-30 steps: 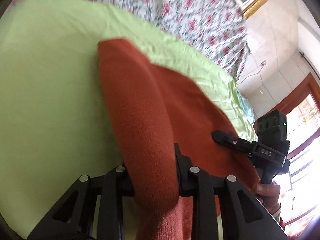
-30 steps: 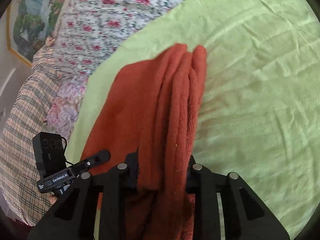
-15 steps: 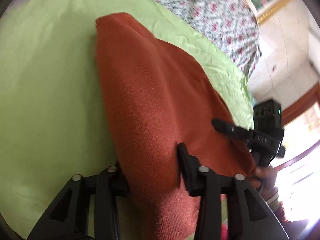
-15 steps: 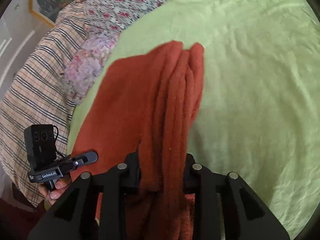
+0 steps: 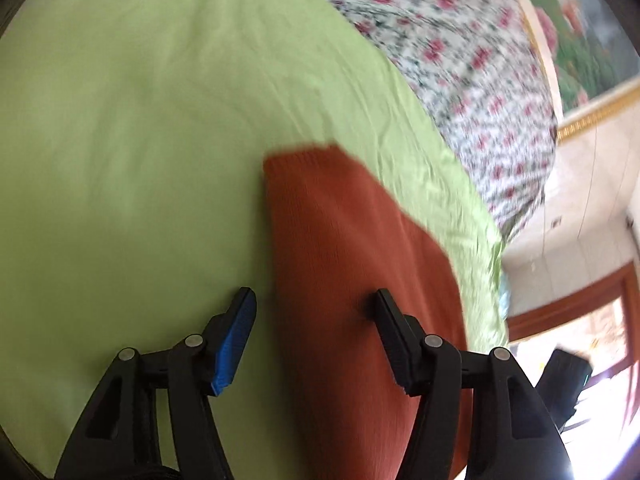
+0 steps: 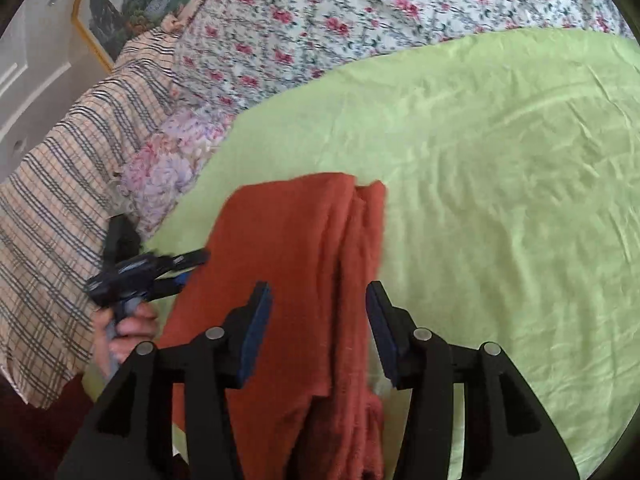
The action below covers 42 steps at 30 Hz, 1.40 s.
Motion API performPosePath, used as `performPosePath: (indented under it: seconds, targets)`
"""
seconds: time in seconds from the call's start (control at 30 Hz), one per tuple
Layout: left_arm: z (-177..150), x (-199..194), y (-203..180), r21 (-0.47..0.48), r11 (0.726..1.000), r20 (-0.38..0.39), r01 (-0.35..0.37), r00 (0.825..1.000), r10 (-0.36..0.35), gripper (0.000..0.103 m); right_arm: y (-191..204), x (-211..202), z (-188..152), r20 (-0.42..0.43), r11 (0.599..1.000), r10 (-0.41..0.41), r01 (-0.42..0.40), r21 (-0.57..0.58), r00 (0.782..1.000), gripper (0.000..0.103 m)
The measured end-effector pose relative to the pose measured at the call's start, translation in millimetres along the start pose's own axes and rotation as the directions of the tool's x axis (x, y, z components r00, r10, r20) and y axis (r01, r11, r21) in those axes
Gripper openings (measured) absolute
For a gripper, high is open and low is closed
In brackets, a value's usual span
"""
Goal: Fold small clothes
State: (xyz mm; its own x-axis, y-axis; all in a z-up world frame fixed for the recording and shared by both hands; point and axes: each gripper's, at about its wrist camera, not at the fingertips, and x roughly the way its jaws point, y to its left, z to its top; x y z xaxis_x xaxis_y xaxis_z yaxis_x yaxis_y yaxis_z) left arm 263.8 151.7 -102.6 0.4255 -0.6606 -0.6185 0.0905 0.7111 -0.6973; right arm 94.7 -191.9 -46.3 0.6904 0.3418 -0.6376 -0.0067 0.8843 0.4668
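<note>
Both jaws released the rust sweater (image 6: 304,280), now flat on green sheet (image 6: 500,200).

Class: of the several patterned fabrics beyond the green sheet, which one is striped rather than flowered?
The beige plaid blanket, left in the right wrist view: dark stripes, no flowers.

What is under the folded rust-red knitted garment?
The rust-red knitted garment lies on the light green sheet, which shows around it; the sheet spreads over a floral quilt. Whatever lies directly under the garment is covered. Both grippers, left and right, are open.
</note>
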Motion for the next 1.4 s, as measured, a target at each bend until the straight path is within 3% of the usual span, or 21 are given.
performPosePath:
  seconds: [0.13, 0.17, 0.2, 0.23, 0.3, 0.43, 0.53, 0.6, 0.63, 0.7, 0.77, 0.93, 1.0, 1.1, 1.17, 1.23, 1.33, 1.4]
  targets:
    - [42, 21, 0, -0.025, 1.0, 0.011, 0.008, 1.0, -0.008, 0.057, 8, 11, 4, -0.028, 1.0, 0.03, -0.03, -0.006, 0.999, 0.05]
    - [50, 26, 0, -0.024, 1.0, 0.013, 0.004, 1.0, -0.004, 0.043, 9, 13, 4, -0.034, 0.999, 0.036, -0.037, -0.007, 0.999, 0.05]
    - [57, 32, 0, -0.023, 1.0, 0.006, -0.007, 1.0, 0.007, 0.022, 10, 16, 4, -0.041, 0.999, 0.042, -0.043, -0.01, 0.998, 0.05]
    - [65, 40, -2, -0.028, 1.0, -0.004, -0.013, 1.0, 0.013, 0.012, 11, 18, 4, -0.046, 0.999, 0.046, -0.047, -0.012, 0.998, 0.05]
    - [75, 46, -6, -0.003, 0.999, 0.008, -0.041, 0.999, 0.041, 0.005, 14, 22, 7, -0.055, 0.998, 0.055, -0.056, -0.016, 0.997, 0.05]
    - [88, 40, -34, 0.132, 0.984, 0.091, -0.122, 0.99, 0.11, 0.005, 15, 24, 13, -0.047, 0.998, 0.064, -0.065, -0.026, 0.997, 0.05]
    - [86, 39, -43, 0.169, 0.958, 0.129, -0.23, 0.969, 0.21, 0.008, 11, 29, 16, -0.054, 0.999, 0.049, -0.05, -0.017, 0.997, 0.05]
    - [77, 29, -45, 0.172, 0.953, 0.149, -0.249, 0.963, 0.225, 0.013, 8, 35, 16, -0.067, 0.999, 0.041, -0.042, -0.012, 0.997, 0.05]
    - [72, 23, -47, 0.176, 0.954, 0.161, -0.244, 0.963, 0.217, 0.016, 7, 38, 17, -0.072, 0.999, 0.036, -0.036, -0.008, 0.997, 0.05]
    - [57, 10, -53, 0.183, 0.952, 0.176, -0.246, 0.961, 0.215, 0.039, 4, 44, 17, -0.091, 1.0, 0.03, -0.031, -0.002, 0.995, 0.05]
    - [41, -1, -56, 0.193, 0.948, 0.192, -0.252, 0.957, 0.215, 0.041, 2, 52, 17, -0.109, 1.0, 0.016, -0.015, 0.005, 0.994, 0.05]
    - [1, -12, -60, 0.225, 0.944, 0.152, -0.241, 0.966, 0.21, 0.044, -12, 72, 20, -0.153, 0.996, 0.032, -0.019, 0.087, 0.988, 0.042]
    - [-13, -6, -66, 0.258, 0.924, 0.135, -0.284, 0.957, 0.257, 0.044, -18, 75, 21, -0.164, 0.992, 0.037, -0.017, 0.124, 0.986, 0.009]
    - [-31, -2, -79, 0.314, 0.891, 0.12, -0.327, 0.945, 0.304, 0.044, -7, 44, 32, -0.057, 0.992, 0.08, -0.073, 0.106, 0.995, 0.01]
    - [-41, 1, -85, 0.347, 0.869, 0.12, -0.352, 0.936, 0.331, 0.044, 7, 21, 36, 0.004, 0.998, 0.047, -0.047, 0.043, 0.999, 0.01]
    - [-48, 7, -88, 0.365, 0.854, 0.124, -0.371, 0.929, 0.35, 0.044, 5, 20, 32, -0.014, 1.0, -0.008, 0.008, 0.006, 1.0, 0.01]
    - [-53, 8, -84, 0.366, 0.845, 0.117, -0.389, 0.921, 0.373, 0.047, -19, 41, 21, -0.081, 0.997, -0.05, 0.053, 0.047, 0.996, 0.01]
    - [-53, 9, -81, 0.357, 0.853, 0.108, -0.382, 0.923, 0.369, 0.048, -35, 56, 13, -0.109, 0.995, -0.063, 0.071, 0.071, 0.992, 0.01]
